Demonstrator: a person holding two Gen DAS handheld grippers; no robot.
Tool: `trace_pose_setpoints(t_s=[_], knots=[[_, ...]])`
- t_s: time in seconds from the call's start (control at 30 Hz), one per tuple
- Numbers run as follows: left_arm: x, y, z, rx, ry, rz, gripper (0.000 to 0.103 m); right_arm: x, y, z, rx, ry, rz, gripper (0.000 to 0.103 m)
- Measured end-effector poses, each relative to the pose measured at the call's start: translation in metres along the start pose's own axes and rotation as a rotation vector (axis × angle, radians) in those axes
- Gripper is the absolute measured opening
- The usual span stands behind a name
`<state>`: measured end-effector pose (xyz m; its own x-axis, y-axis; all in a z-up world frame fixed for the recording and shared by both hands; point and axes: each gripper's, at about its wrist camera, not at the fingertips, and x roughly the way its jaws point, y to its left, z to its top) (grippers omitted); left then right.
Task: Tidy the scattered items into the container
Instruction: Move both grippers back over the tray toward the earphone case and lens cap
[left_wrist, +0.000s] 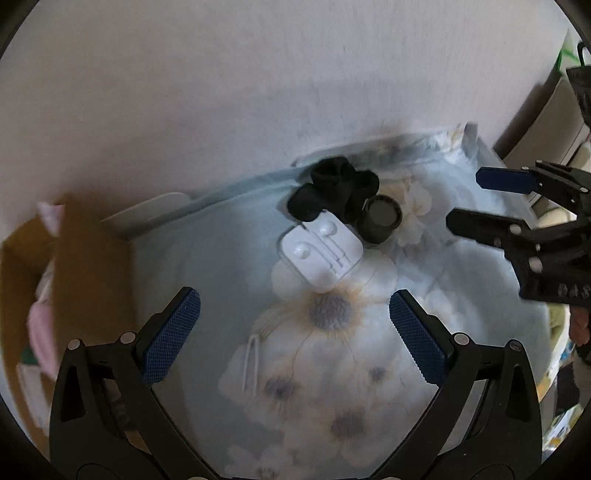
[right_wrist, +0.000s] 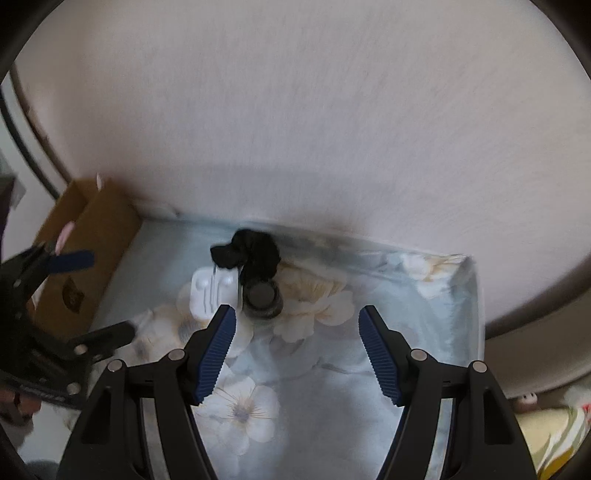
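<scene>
Left tool (left_wrist: 293, 325), spread and empty, over floral bedsheet (left_wrist: 229, 258); earphone case (left_wrist: 320, 254) dead ahead, touching black scrunchie (left_wrist: 334, 188) and dark jar (left_wrist: 380, 218); cardboard box (left_wrist: 92, 266) left; right tool (right_wrist: 297, 349), likewise spread, farther off.

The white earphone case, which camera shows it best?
The left wrist view: the white earphone case lies whole and unobstructed, earbuds visible. In the right wrist view it is smaller, its near edge hidden behind a fingertip.
</scene>
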<state>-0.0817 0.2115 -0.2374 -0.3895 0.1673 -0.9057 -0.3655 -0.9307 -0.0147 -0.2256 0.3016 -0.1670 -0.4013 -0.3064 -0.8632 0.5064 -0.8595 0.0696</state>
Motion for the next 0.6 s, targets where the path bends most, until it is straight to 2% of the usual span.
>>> trace_pose_setpoints(t_s=[0.23,0.6], knots=[[0.045,-0.011,0.014,0.048,0.005,0.009,0.102,0.042,-0.002,-0.001,-0.064,0.052,0.052,0.065],[0.066,-0.021,0.019,0.111,0.004,0.028,0.102,0.075,0.006,0.012,-0.138,0.098,0.111,0.065]])
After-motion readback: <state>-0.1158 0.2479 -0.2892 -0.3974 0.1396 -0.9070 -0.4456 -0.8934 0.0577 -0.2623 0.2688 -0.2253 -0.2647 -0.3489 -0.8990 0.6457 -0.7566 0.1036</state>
